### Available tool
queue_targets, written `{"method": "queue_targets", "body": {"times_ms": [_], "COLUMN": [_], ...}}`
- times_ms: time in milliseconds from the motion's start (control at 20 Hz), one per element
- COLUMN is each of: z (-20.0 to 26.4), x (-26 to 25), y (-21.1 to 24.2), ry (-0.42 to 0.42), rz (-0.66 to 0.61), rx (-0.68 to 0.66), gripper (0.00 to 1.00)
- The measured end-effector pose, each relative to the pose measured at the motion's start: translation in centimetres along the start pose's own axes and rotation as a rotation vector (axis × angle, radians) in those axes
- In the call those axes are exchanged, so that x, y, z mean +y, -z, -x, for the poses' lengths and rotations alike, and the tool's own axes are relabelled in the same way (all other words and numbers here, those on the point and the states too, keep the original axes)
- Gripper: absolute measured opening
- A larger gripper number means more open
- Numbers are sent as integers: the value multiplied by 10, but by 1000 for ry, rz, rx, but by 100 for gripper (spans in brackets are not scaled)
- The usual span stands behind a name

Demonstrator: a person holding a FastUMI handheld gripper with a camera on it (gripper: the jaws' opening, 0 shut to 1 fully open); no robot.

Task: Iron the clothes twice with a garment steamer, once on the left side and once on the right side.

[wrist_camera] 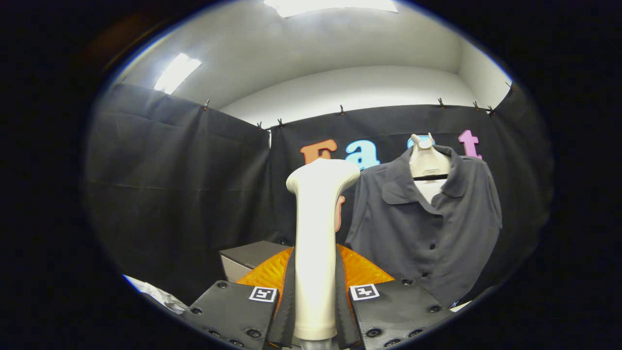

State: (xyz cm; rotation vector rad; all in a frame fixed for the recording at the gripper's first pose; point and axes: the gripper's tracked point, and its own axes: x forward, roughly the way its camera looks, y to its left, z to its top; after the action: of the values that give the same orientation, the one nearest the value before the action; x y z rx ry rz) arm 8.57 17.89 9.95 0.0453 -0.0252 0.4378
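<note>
Between the two fingers of the gripper [315, 311] a cream-white garment steamer [317, 243] is standing upright, and both fingers are pressing on its handle, so the tongs are clamped on it. Its wide head is pointing up, at 12 o'clock from the fingers. At about 2 o'clock from the steamer, a dark grey shirt [427, 228] is hanging on a white hanger [427, 163], with buttons down the front. The steamer head is staying apart from the cloth, so I judge that no pass is happening now. At 10 o'clock from the fingers a grey box [248, 260] is sitting low, beside an orange surface [362, 270] behind the handle.

A risk: the handle looks smooth, so it could be slipping or turning in the fingers when the head is pushing on the shirt. Also the shirt is hanging loose, so a hard push could be swinging it away.
</note>
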Motion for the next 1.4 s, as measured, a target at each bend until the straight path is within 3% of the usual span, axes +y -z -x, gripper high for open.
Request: {"method": "queue_targets", "body": {"times_ms": [550, 1400], "z": [-5, -82], "x": [-116, -134], "y": [52, 106], "ry": [210, 245], "rz": [-27, -39], "rx": [10, 52], "gripper": [41, 41]}}
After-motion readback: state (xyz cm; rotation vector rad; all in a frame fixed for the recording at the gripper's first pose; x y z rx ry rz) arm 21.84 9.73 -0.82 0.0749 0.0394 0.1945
